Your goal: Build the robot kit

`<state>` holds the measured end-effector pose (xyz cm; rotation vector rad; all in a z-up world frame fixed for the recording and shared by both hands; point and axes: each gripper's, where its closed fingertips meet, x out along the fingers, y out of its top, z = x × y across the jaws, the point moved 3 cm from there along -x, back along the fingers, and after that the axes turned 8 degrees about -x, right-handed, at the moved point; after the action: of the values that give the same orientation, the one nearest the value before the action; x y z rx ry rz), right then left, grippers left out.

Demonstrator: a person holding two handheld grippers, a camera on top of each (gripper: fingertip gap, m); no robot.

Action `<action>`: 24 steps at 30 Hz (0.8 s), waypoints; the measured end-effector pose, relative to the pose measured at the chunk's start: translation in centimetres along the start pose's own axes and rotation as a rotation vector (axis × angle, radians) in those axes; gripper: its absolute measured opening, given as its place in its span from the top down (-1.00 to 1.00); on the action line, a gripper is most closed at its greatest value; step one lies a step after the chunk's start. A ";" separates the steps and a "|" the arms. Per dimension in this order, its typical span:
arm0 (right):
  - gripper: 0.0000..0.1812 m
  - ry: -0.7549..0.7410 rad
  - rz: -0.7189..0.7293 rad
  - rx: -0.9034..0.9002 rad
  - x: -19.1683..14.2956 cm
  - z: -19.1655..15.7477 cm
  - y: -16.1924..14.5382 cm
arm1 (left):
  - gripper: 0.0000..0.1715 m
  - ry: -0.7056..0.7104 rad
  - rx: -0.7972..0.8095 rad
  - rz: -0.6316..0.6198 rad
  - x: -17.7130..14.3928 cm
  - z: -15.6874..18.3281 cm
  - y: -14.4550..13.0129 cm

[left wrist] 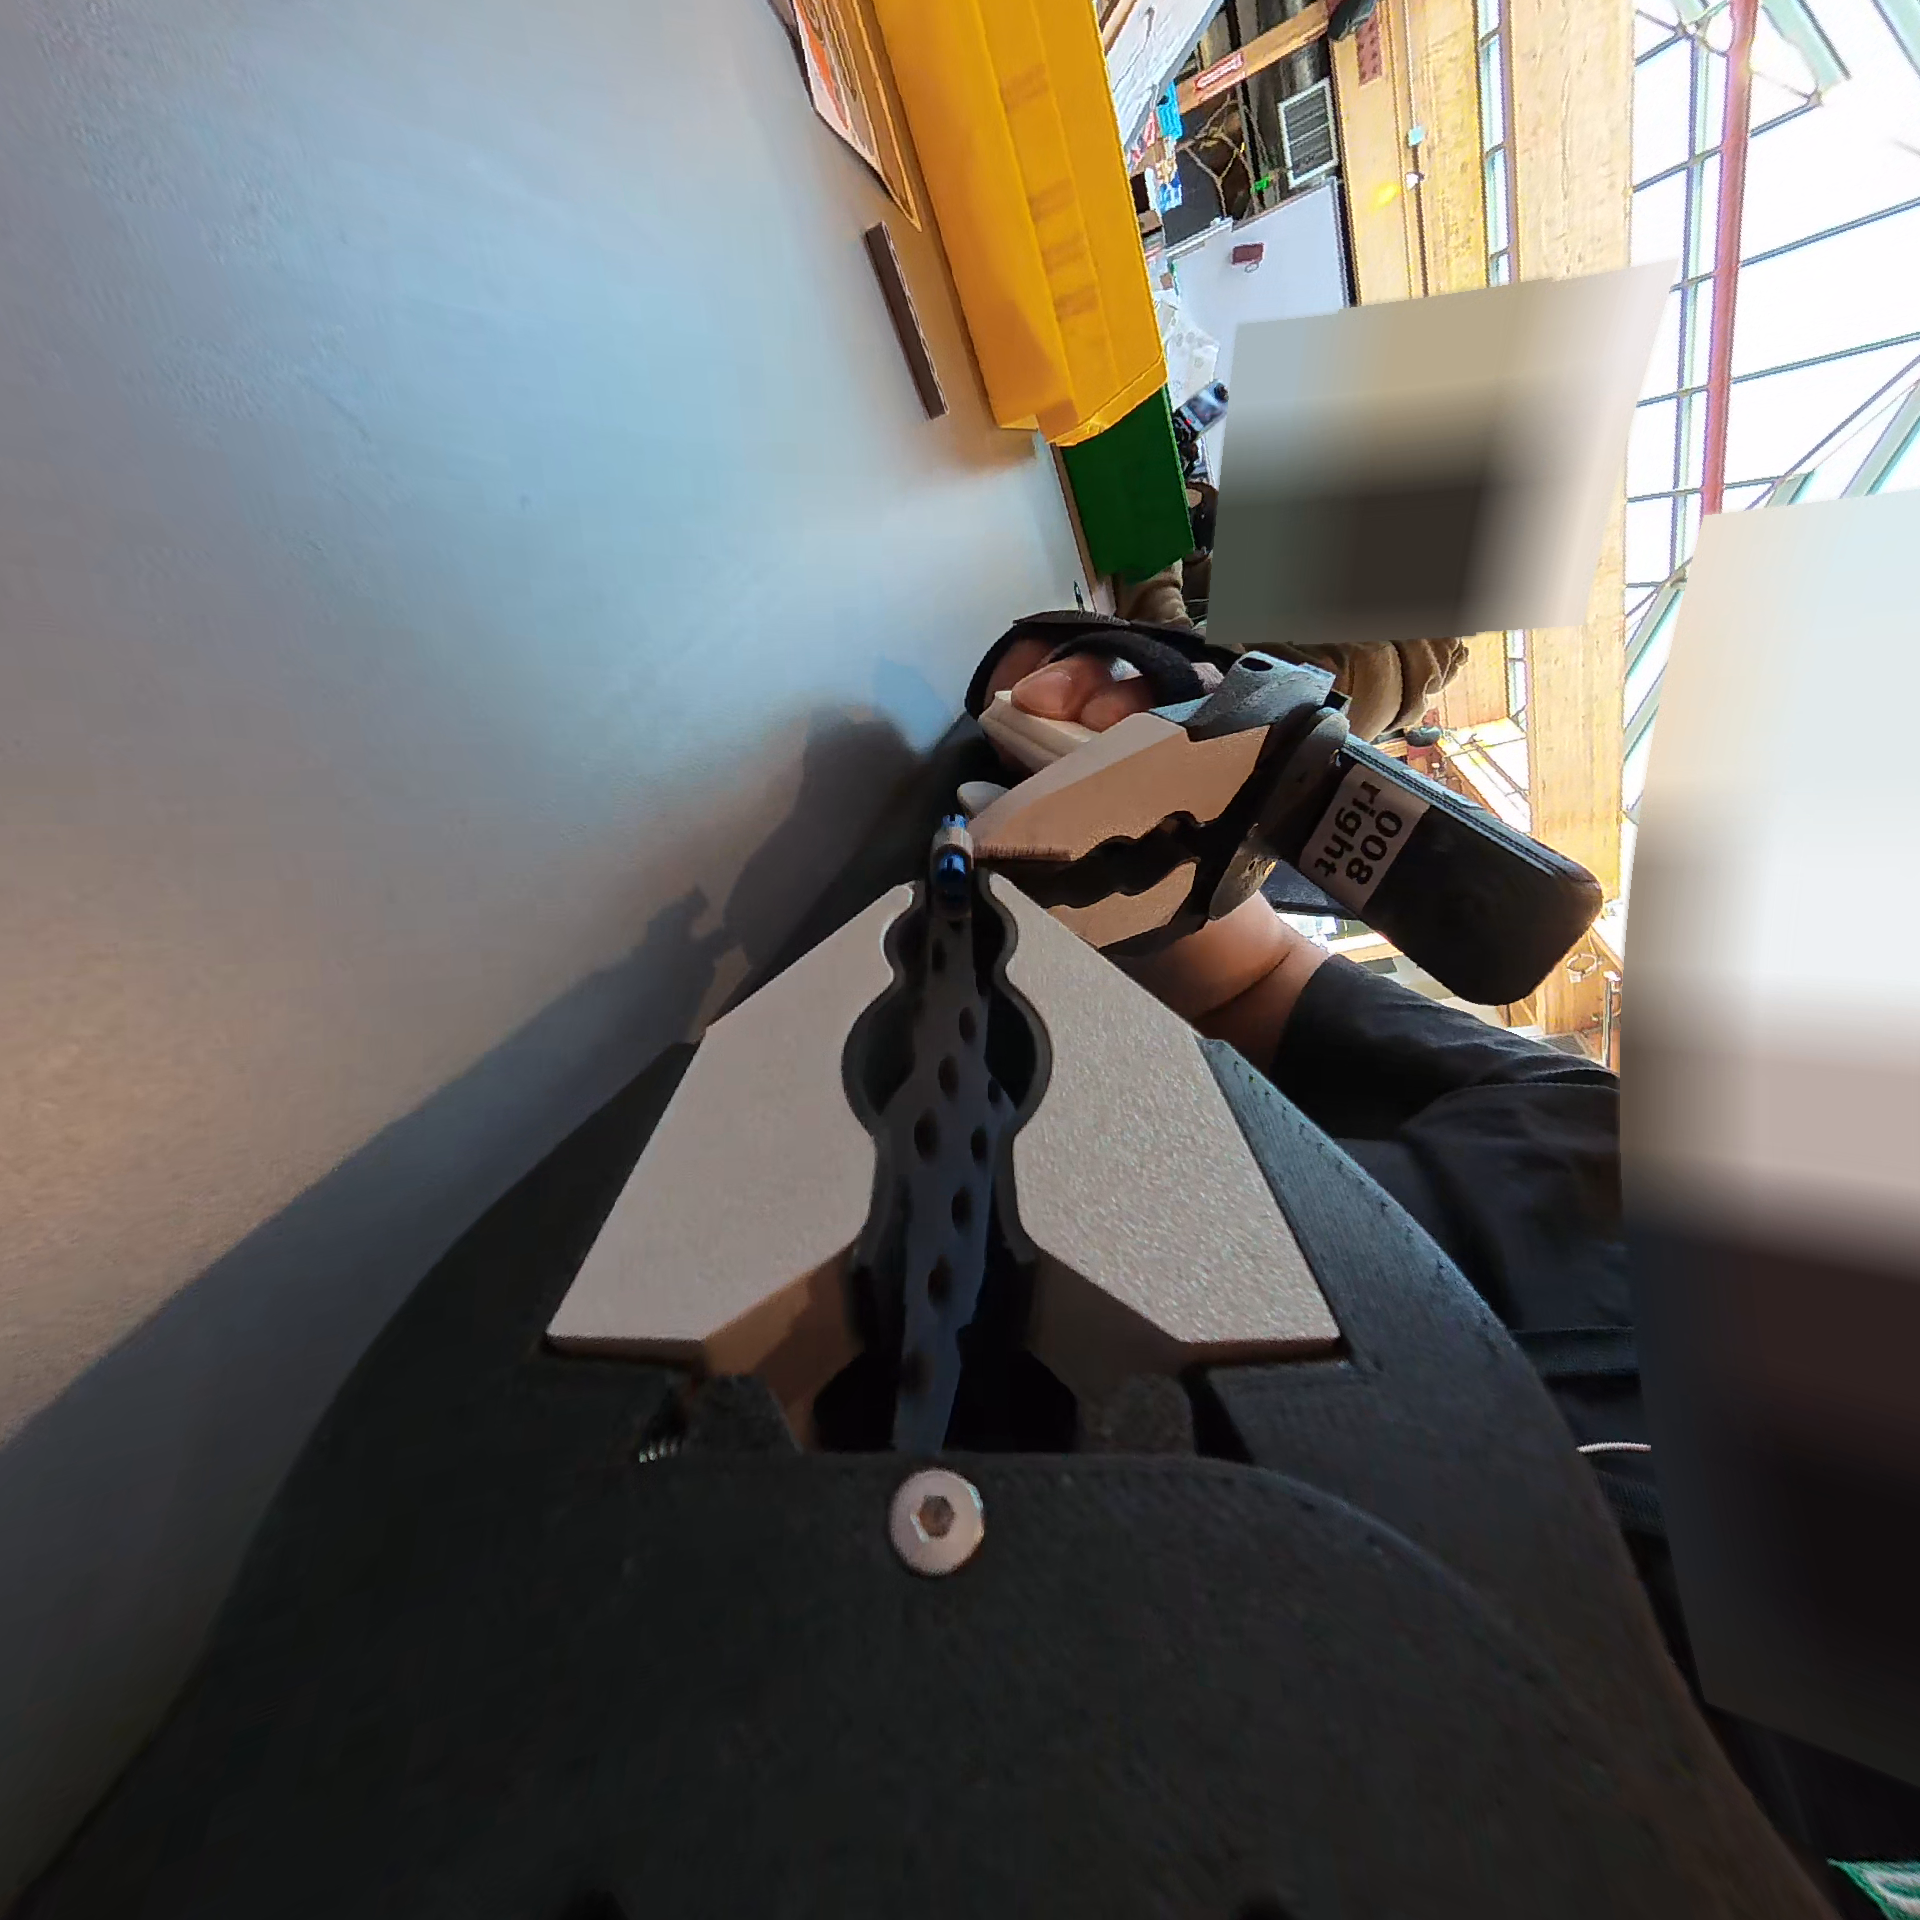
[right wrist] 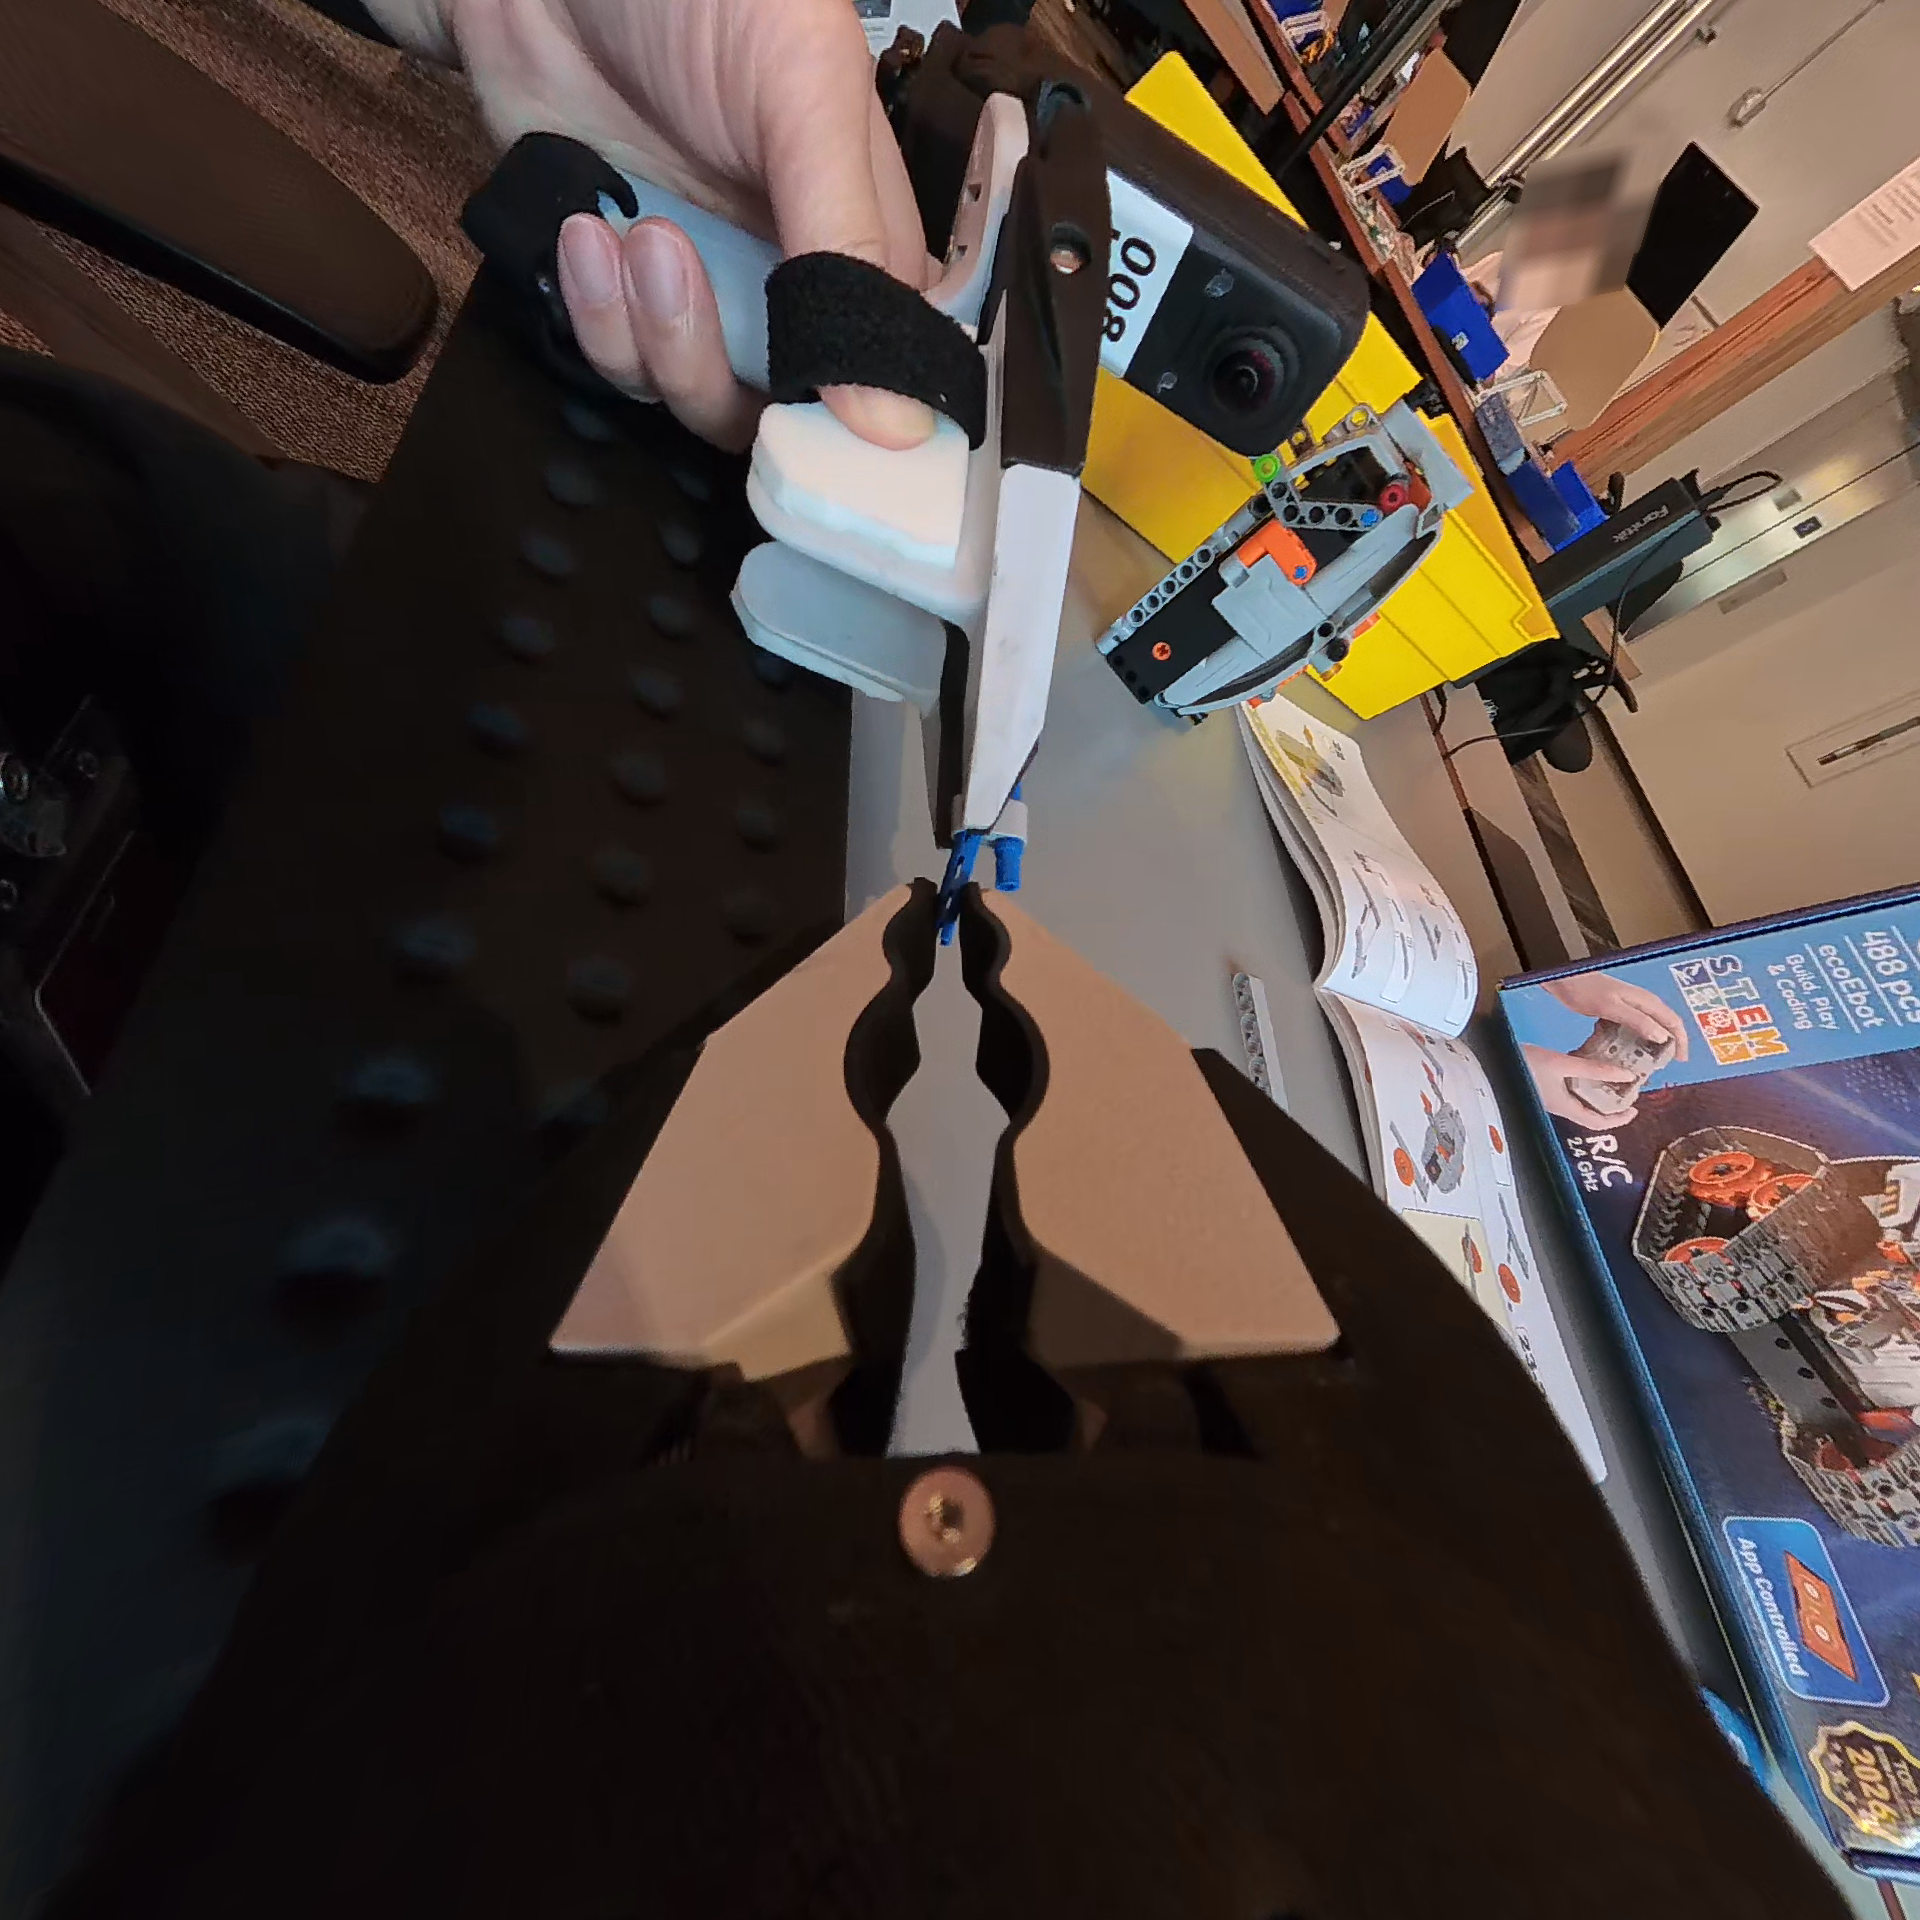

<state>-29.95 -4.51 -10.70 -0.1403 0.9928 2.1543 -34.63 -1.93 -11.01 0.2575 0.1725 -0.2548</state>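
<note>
In the left wrist view my left gripper (left wrist: pixel 951 899) is shut on a black perforated beam (left wrist: pixel 940 1122) that runs along the gap between its jaws. A blue pin (left wrist: pixel 951 864) sticks out at the beam's tip. My right gripper (left wrist: pixel 982 831) meets that tip from beyond, a hand around it. In the right wrist view my right gripper (right wrist: pixel 943 899) is closed at its tips on the blue pin (right wrist: pixel 954 883). The left gripper (right wrist: pixel 987 821) stands edge-on just ahead, tip to tip with it. Both are held above the grey table (right wrist: pixel 1143 831).
A half-built grey, black and orange model (right wrist: pixel 1288 582) stands before yellow bins (right wrist: pixel 1455 582). An open instruction booklet (right wrist: pixel 1392 935), a loose grey beam (right wrist: pixel 1252 1018) and a blue kit box (right wrist: pixel 1714 1247) lie to the right. A blurred dark studded surface (right wrist: pixel 571 727) fills the left.
</note>
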 end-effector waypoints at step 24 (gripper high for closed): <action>1.00 0.043 0.001 -0.028 0.0 -0.2 -0.6 | 0.94 0.025 0.009 -0.040 0.3 -0.2 -0.2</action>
<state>-29.61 -4.43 -11.18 -0.2006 0.9867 2.1748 -34.42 -2.12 -11.27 0.2662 0.2015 -0.2920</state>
